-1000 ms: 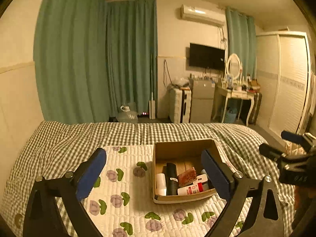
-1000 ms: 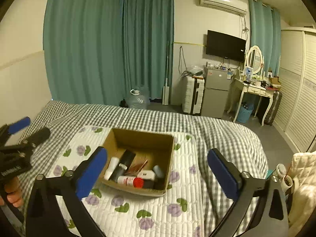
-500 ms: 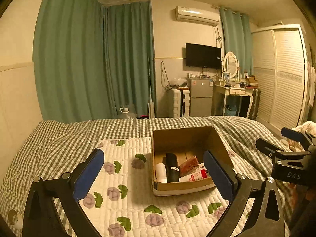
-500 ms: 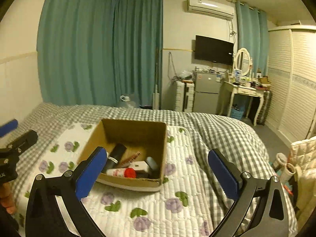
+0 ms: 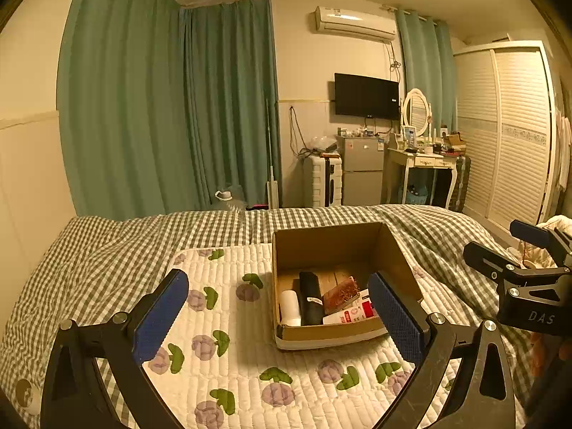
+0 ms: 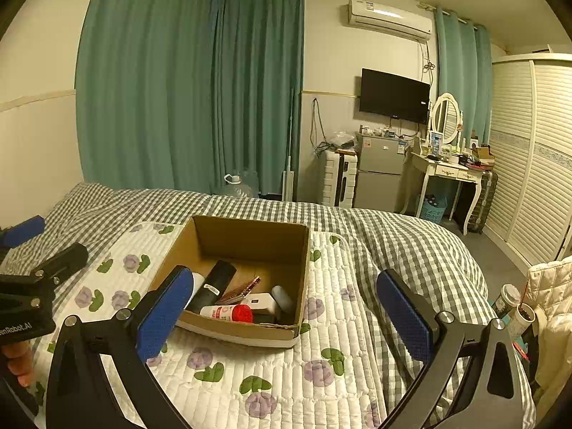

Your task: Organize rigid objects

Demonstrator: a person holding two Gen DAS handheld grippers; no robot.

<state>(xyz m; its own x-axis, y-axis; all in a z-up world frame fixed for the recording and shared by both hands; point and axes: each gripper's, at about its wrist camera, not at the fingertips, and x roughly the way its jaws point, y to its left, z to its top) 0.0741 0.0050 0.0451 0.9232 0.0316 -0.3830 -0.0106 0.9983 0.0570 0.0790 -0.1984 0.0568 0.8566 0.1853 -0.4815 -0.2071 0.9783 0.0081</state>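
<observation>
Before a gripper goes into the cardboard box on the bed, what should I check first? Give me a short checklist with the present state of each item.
1. Left gripper open and empty: ok, jaws spread wide.
2. Right gripper open and empty: ok, jaws spread wide.
3. Cardboard box open at the top: ok, no lid or flap over it.
4. Things inside can be told apart: ok; black cylinder, red-capped bottle and white roll lie flat, close together.
5. Free quilt beside the box for laying things out: ok.
6. Box sits steady on the soft bed: cannot tell.
</observation>
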